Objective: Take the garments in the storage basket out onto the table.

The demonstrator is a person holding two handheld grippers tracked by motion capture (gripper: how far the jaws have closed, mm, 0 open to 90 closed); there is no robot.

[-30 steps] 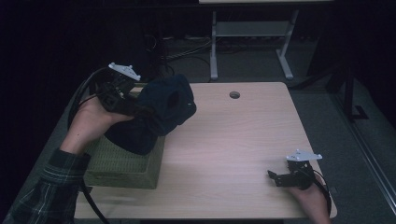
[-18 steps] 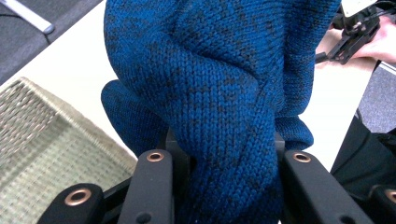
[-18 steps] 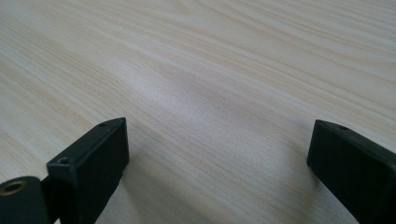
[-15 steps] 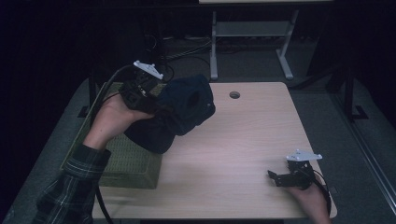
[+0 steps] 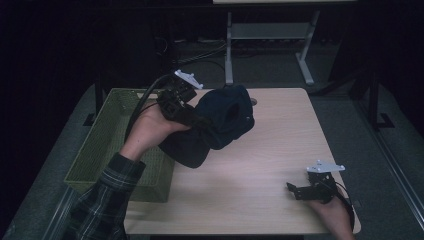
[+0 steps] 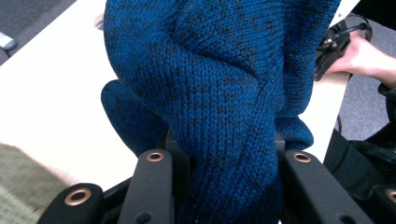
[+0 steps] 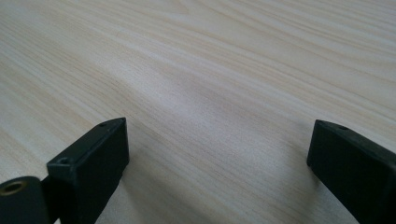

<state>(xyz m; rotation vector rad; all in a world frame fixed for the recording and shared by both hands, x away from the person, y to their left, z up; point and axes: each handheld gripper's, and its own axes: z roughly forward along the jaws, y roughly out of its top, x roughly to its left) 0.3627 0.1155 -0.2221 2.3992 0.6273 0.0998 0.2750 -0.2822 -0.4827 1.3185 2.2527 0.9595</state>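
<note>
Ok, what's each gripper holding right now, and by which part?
The left gripper clamps a bunched fold of the blue knitted garment; which part can't be told. The right gripper holds nothing.

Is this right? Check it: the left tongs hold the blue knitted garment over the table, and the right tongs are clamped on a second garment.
Not quite. The right gripper view shows the right tongs open and empty over the bare table. The left tongs do hold the blue knitted garment.

**A:** what's moved?
**B:** left gripper point(image 5: 192, 117) carried the blue knit garment point(image 5: 220, 125) off the green basket point(image 5: 107, 145), out over the table point(image 5: 280, 150). basket's open inside shows now, garment hangs clear.
</note>
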